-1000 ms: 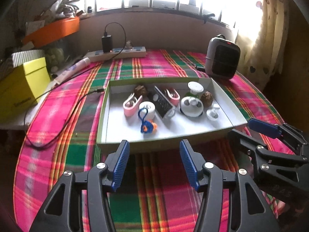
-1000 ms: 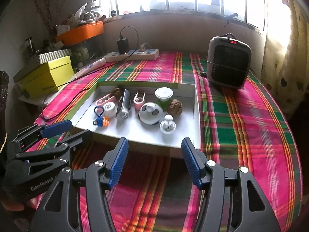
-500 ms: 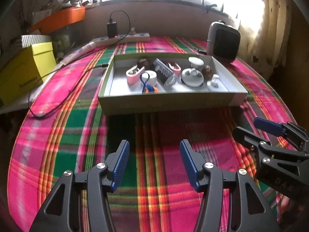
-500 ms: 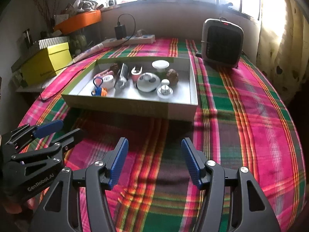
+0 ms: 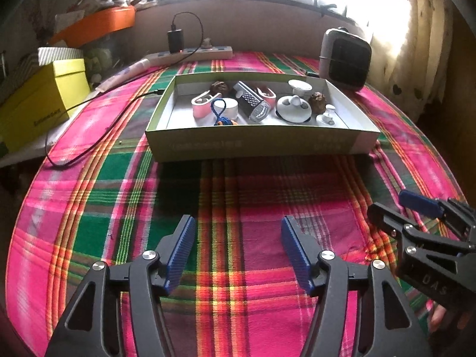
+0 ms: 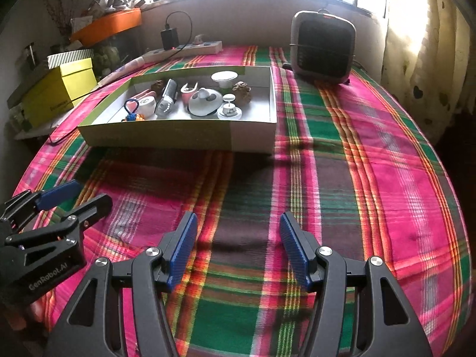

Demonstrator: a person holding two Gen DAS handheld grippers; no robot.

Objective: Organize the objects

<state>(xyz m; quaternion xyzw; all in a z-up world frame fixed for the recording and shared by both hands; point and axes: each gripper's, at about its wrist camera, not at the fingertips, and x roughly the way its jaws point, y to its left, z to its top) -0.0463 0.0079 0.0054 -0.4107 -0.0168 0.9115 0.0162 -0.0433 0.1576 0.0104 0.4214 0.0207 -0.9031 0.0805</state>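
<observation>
A shallow green-and-white cardboard box sits on the plaid cloth. It holds a black-and-silver grater-like piece, pink clips, a white roll, a blue loop on an orange toy, a white round lid and pine cones. My left gripper hovers over bare cloth well short of the box; its jaws are opening with nothing between them. Beside it, my right gripper stands open and holds nothing. Each gripper also appears at the edge of the other's view: right gripper, left gripper.
A grey heater stands behind the box on the right. A power strip with a charger lies at the back, and its black cable loops over the left cloth. A yellow box and an orange tray sit at the left.
Both grippers have drawn back from the box and sunk toward the cloth, so the box now looks farther off. The left jaws stand slightly wider.
</observation>
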